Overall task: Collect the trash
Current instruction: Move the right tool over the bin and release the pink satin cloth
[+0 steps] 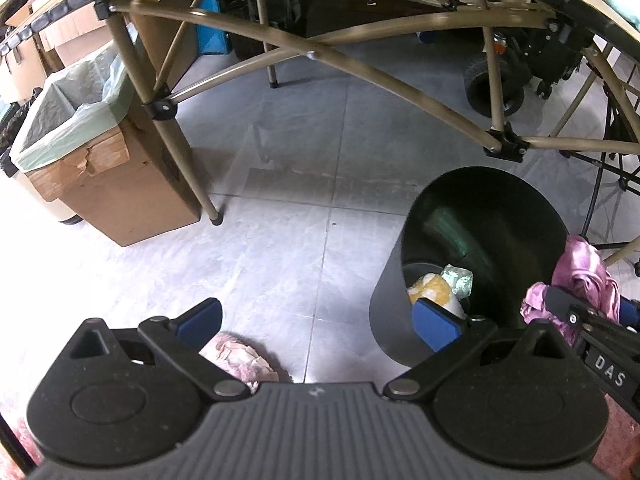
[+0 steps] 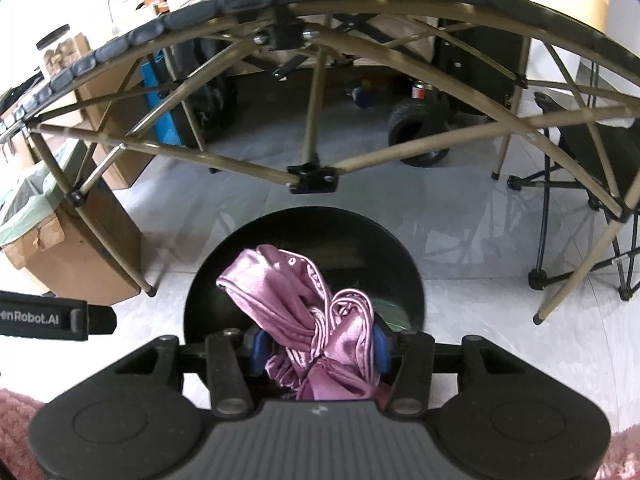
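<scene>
Crumpled pink satin cloth (image 2: 316,320) sits pinched in my right gripper (image 2: 318,350) fingers above the round black plastic bin (image 2: 400,256), left gripper (image 1: 318,320) spread empty, so next I judge I release it inside.

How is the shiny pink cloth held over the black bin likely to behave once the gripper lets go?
The pink cloth bunches in folds, so it is probably floppy. Its sheen suggests it is slippery. It likely drops limply into the black bin.

Pale grey tiled floor (image 1: 280,208), tan folding table frame (image 2: 312,136), lined cardboard box (image 1: 108,176), black camp chair (image 2: 592,160)
</scene>
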